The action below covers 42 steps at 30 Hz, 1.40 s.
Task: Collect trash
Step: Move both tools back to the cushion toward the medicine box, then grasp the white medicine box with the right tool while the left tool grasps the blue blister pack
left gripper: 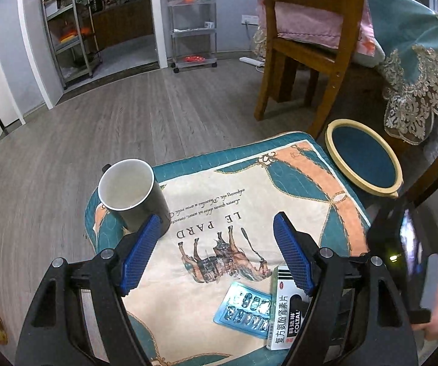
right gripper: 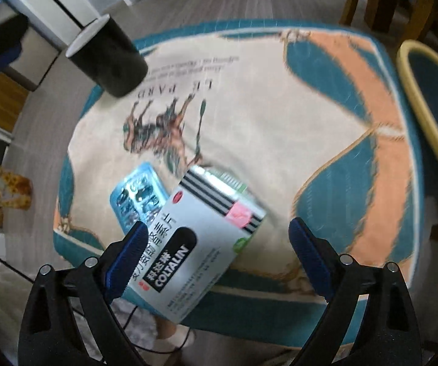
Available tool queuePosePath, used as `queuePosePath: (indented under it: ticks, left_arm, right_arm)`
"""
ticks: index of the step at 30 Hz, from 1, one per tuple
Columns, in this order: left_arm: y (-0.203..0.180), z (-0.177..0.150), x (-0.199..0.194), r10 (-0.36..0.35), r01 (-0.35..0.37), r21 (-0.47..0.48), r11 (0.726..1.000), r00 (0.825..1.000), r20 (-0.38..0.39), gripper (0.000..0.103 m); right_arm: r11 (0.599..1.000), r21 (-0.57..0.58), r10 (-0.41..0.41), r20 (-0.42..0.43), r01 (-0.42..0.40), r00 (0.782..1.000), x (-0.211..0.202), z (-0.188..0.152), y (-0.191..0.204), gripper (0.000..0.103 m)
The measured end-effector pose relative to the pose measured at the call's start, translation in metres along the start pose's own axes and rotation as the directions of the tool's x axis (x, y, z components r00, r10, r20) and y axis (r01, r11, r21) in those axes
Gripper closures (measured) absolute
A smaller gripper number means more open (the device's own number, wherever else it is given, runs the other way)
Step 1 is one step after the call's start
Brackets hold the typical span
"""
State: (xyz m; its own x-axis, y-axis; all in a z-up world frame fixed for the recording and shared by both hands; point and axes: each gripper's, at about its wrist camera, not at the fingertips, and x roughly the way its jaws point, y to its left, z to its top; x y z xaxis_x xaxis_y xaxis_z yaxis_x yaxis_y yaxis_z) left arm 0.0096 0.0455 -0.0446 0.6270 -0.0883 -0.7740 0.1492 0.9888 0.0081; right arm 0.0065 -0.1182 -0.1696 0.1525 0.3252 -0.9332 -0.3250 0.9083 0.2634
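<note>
Two hand-held grippers spread wide, left hand-held gripper [left gripper: 217, 253] near dark cup [left gripper: 133, 196], right hand-held gripper [right gripper: 219, 250] over medicine box [right gripper: 200, 241], blister pack [right gripper: 136, 195] beside it, bin [left gripper: 362, 158] far right.

Cup [left gripper: 130, 192], blister pack [left gripper: 245, 308] beside box [left gripper: 281, 314] on cushion [left gripper: 280, 189]

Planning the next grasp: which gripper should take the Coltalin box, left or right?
Right. The right gripper is open, its fingers either side of the medicine box. The left gripper is open over bare cushion beside the cup.
</note>
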Motion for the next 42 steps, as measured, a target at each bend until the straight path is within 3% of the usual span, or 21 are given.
queuePosePath:
  ticks: [6,11,14,16,18,19,21,23,24,25,30,34,35,36,42]
  left_arm:
    - [-0.001,-0.001,0.001,-0.018,0.018,0.016,1.0,1.0,0.004,0.027]
    - [-0.003,-0.003,0.005,-0.017,0.017,0.034,0.999,1.0,-0.011,0.027]
    - [-0.003,-0.004,0.009,-0.016,0.017,0.039,0.999,1.0,-0.023,0.027]
    - [-0.005,-0.006,0.013,-0.011,0.012,0.048,0.999,0.999,-0.037,0.027]
    - [-0.006,-0.008,0.018,-0.012,0.015,0.05,0.999,0.998,-0.054,0.027]
    - [-0.007,-0.009,0.02,-0.011,0.014,0.049,0.999,0.998,-0.063,0.027]
    - [-0.011,-0.011,0.026,-0.004,0.009,0.055,0.998,0.996,-0.086,0.027]
    - [-0.015,-0.011,0.031,0.006,0.001,0.069,0.998,0.995,-0.099,0.027]
    - [-0.017,-0.012,0.031,0.007,0.0,0.072,0.997,0.995,-0.1,0.027]
    - [-0.018,-0.012,0.032,0.008,0.0,0.075,0.997,0.995,-0.101,0.027]
    - [-0.024,-0.013,0.033,0.017,-0.008,0.086,0.996,0.994,-0.104,0.028]
    - [-0.018,-0.016,0.034,0.036,-0.026,0.083,0.996,0.993,-0.117,0.027]
    - [-0.016,-0.015,0.034,0.04,-0.031,0.076,0.997,0.992,-0.116,0.027]
    - [-0.012,-0.015,0.033,0.042,-0.035,0.055,0.998,0.993,-0.114,0.027]
    - [0.002,-0.015,0.031,0.038,-0.04,-0.022,0.999,0.993,-0.111,0.027]
  right_arm:
    - [0.998,0.062,0.03,-0.04,-0.027,0.999,0.016,0.0,0.007,0.007]
    - [1.0,-0.005,-0.014,-0.052,0.014,0.999,0.031,0.002,0.02,0.008]
    - [0.997,-0.057,-0.056,-0.002,0.056,0.998,0.025,0.006,0.022,0.025]
    - [0.996,-0.05,-0.067,0.033,0.069,0.997,0.017,0.01,0.014,0.065]
    - [0.998,-0.024,-0.051,0.035,0.052,0.998,0.012,0.016,0.0,0.082]
    - [0.999,-0.008,-0.04,0.028,0.04,0.999,0.012,0.017,-0.006,0.084]
    - [0.998,0.055,0.007,0.0,-0.007,1.0,0.014,0.016,-0.021,0.083]
    - [0.997,0.069,0.044,-0.019,-0.042,0.999,0.015,0.014,-0.022,0.067]
    - [0.997,0.059,0.049,-0.02,-0.048,0.999,0.014,0.013,-0.019,0.043]
    - [0.998,0.034,0.052,-0.012,-0.052,0.999,0.013,0.011,-0.012,0.027]
    - [0.995,-0.093,0.016,-0.028,-0.019,0.999,0.018,0.001,0.026,0.013]
    - [0.991,-0.129,-0.052,-0.081,0.041,0.995,0.034,-0.008,0.027,0.013]
    - [0.993,-0.112,-0.042,-0.08,0.033,0.996,0.035,-0.009,0.023,0.016]
    - [0.995,-0.1,-0.031,-0.078,0.023,0.996,0.036,-0.008,0.021,0.027]
    - [0.996,-0.087,-0.034,-0.018,0.032,0.999,0.022,-0.003,0.009,0.029]
